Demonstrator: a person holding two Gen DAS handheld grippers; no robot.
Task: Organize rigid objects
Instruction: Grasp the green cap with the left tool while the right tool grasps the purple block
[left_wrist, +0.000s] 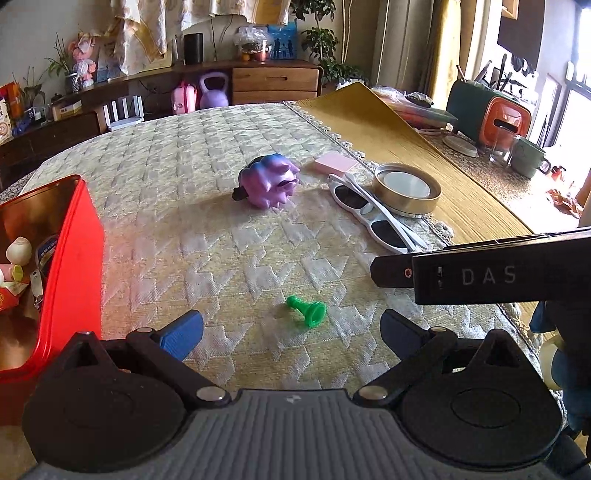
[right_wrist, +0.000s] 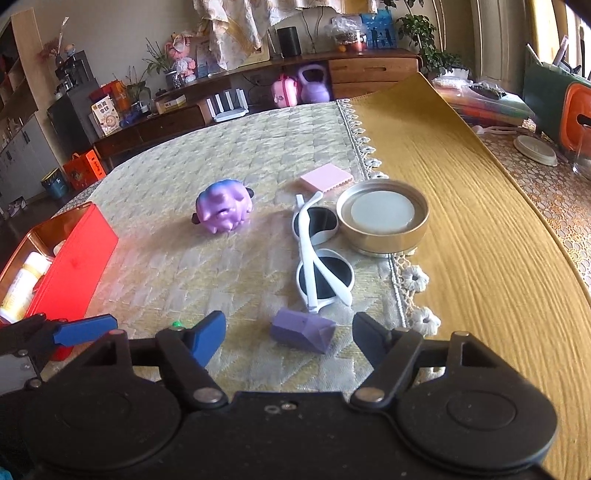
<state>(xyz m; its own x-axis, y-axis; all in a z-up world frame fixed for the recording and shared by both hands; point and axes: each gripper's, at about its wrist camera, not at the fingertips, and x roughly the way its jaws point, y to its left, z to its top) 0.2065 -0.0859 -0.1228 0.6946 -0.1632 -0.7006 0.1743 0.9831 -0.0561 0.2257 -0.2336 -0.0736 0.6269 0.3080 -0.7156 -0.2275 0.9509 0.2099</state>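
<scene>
A long wooden sideboard (left_wrist: 258, 79) lines the far wall, window (left_wrist: 580, 92) bright at right.

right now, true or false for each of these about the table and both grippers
1. The green pawn lies on its side. True.
2. The right gripper is shut on the purple block. False: its jaws stand open around it.
3. The sunglasses are folded. True.
4. The red tin has its lid on. False: it is open, with items inside.
5. The left gripper is open. True.
</scene>
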